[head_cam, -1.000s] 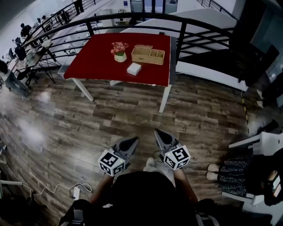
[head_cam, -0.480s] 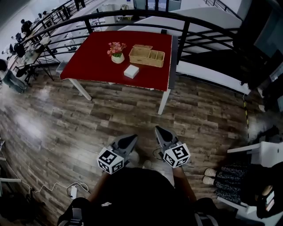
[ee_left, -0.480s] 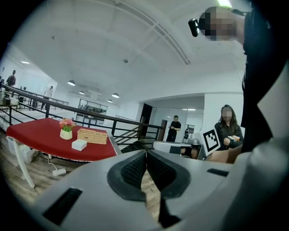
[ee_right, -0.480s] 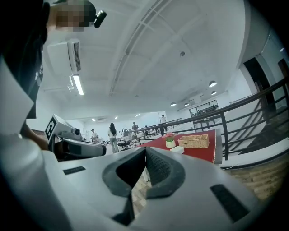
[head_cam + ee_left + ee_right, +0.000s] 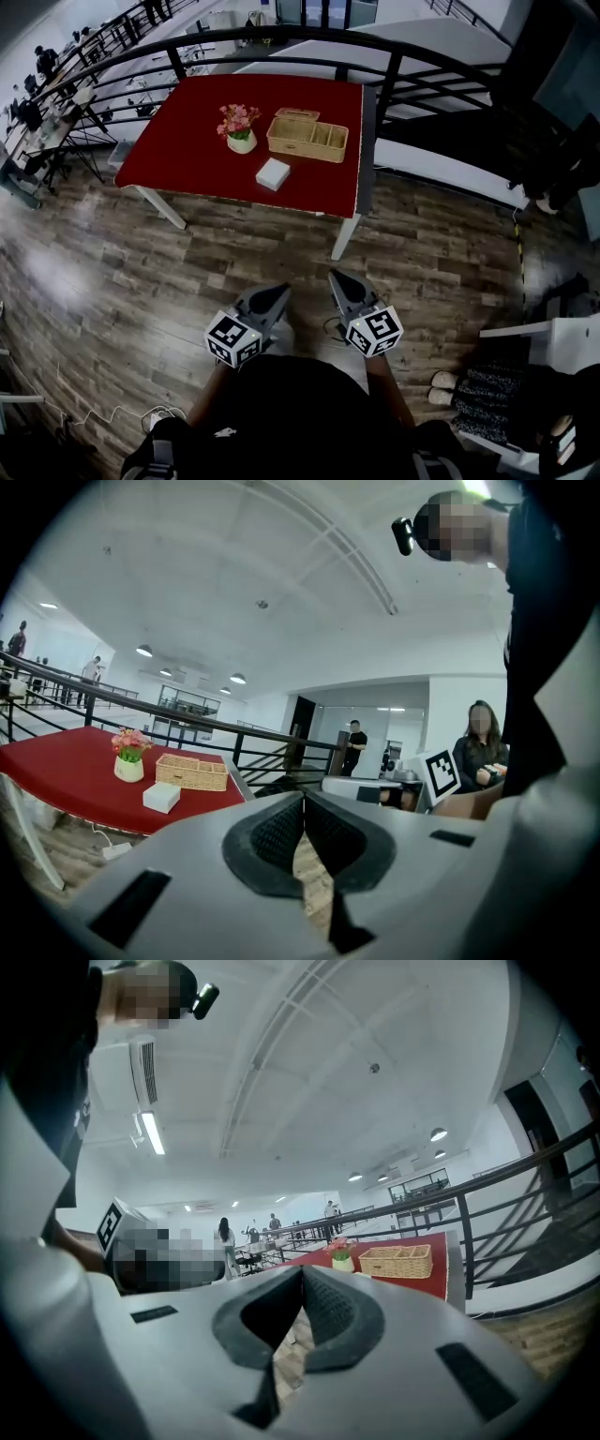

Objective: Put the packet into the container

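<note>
step: approach, far from tabletop [image 5: 187, 131] | L claw [image 5: 279, 296] closed, empty; R claw [image 5: 337, 281] same, both low centre | packet [image 5: 273, 173] flat on tabletop, upper centre, just below wicker container [image 5: 305, 152], right of flower pot [image 5: 240, 127] | tip: get close, open one claw early, pinch packet sides, lift over rim

I am looking into a big open-plan office, on an upper gallery: a wood-plank floor [image 5: 141, 272] runs underfoot, and a curved black railing [image 5: 392, 84] guards the edge. Beyond it stand rows of desks [image 5: 42, 108] with people at work. The high white ceiling [image 5: 234, 574] carries round recessed lights [image 5: 142, 651], and a red table [image 5: 187, 141] stands by the railing
</note>
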Tool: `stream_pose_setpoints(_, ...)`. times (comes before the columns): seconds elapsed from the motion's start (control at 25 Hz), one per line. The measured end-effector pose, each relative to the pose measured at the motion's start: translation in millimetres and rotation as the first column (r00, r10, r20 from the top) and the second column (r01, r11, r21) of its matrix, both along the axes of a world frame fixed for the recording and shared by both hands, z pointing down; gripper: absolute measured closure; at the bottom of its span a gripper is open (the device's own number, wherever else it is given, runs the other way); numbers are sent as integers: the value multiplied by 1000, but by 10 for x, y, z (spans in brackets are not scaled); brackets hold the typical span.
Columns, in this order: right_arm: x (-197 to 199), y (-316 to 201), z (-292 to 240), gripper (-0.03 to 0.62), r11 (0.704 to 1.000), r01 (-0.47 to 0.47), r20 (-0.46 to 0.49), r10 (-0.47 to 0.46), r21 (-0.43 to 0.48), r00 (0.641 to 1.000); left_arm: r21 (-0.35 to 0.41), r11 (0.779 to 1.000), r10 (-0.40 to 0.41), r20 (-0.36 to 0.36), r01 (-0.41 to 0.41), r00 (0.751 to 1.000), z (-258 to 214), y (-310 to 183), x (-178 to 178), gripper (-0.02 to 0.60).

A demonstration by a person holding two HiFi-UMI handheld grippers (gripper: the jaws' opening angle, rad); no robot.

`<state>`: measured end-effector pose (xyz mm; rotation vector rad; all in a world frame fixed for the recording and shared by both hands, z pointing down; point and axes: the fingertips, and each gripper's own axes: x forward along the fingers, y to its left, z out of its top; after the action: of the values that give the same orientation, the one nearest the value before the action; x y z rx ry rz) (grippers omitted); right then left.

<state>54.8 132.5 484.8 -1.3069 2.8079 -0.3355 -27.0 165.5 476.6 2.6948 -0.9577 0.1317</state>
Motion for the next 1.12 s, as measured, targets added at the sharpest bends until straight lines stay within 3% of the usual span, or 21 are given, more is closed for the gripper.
stream_pose_setpoints(0.24,-206,-814,-45,572,1000,-18,-4,18,-1,1000,18,1000,25,-3,-25,1000,-67,-833,-189,571)
stream_pose_setpoints(0.6,-651,-1952,-170,572,999,-52,-34,52,-2,998,48,998,27,-24,-26,999,-187,-1991,-787,571)
stream_pose_setpoints(0.92,-1018,-2518,-55,572,999,-42,-76,40,-24,996,20,1000,7,-41,-6,999,-63,-2611,-1201,571)
stream_pose_setpoints(1.12,-1039,-2698,-35,572,999,-43,-105,40,-31,994,-2,1000,0,-75,0,997,26,-2797,-1244,571)
